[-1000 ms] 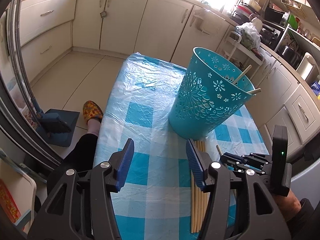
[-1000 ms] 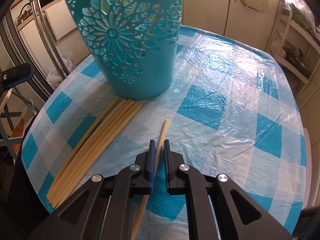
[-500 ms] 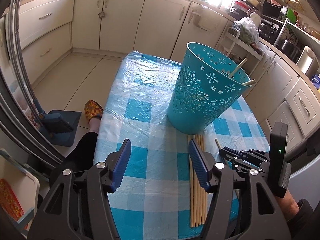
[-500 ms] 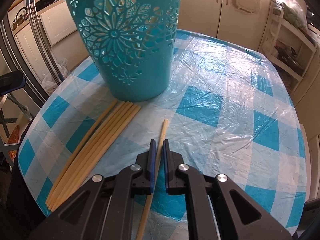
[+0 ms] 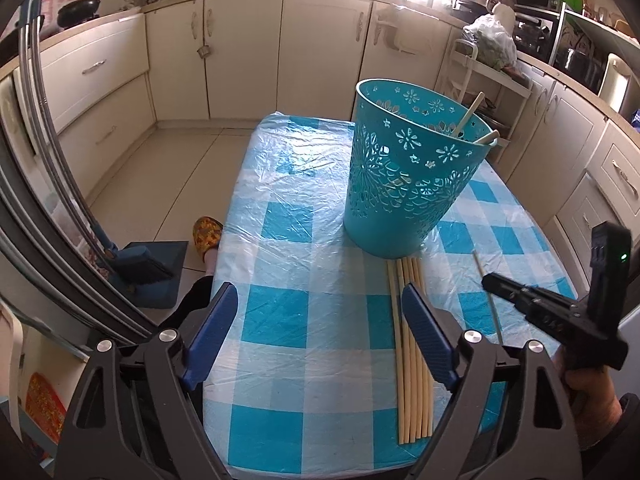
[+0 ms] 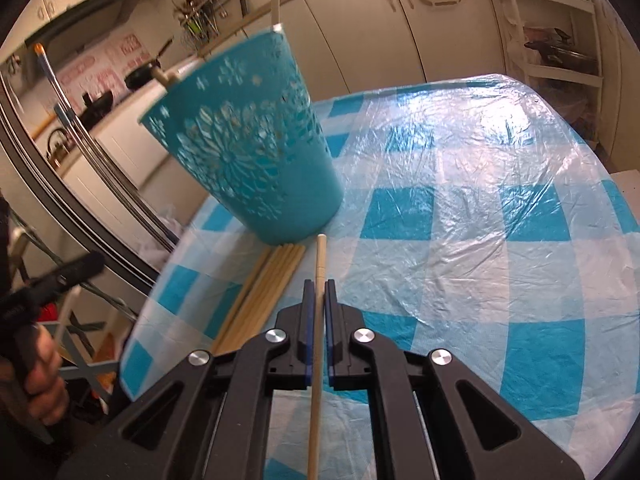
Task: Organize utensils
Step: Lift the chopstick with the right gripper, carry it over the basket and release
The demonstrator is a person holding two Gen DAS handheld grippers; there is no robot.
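A teal cut-out basket (image 5: 416, 176) (image 6: 248, 160) stands on the blue checked table (image 5: 288, 320), with two pale chopsticks (image 5: 472, 114) leaning out of its rim. A bundle of several chopsticks (image 5: 412, 360) (image 6: 264, 292) lies flat in front of its base. My left gripper (image 5: 320, 308) hovers over the near part of the table. Its jaws are opening, with nothing between them, and its right finger sits above the bundle. My right gripper (image 6: 319, 292) (image 5: 492, 282) is shut on a single chopstick (image 6: 320, 256) (image 5: 486, 292), which is lifted and points toward the basket's base.
A person's foot in a patterned slipper (image 5: 208, 232) and a blue dustpan (image 5: 148, 268) sit on the floor left of the table. Cream cabinets (image 5: 320, 52) line the walls. A white shelf rack (image 6: 560, 52) stands beyond the far table end. Plastic film covers the tablecloth (image 6: 460, 184).
The right gripper closed tight on the single chopstick, raised it off the table and rolled, so its view now tilts. The left jaws spread wider and that gripper drew back slightly.
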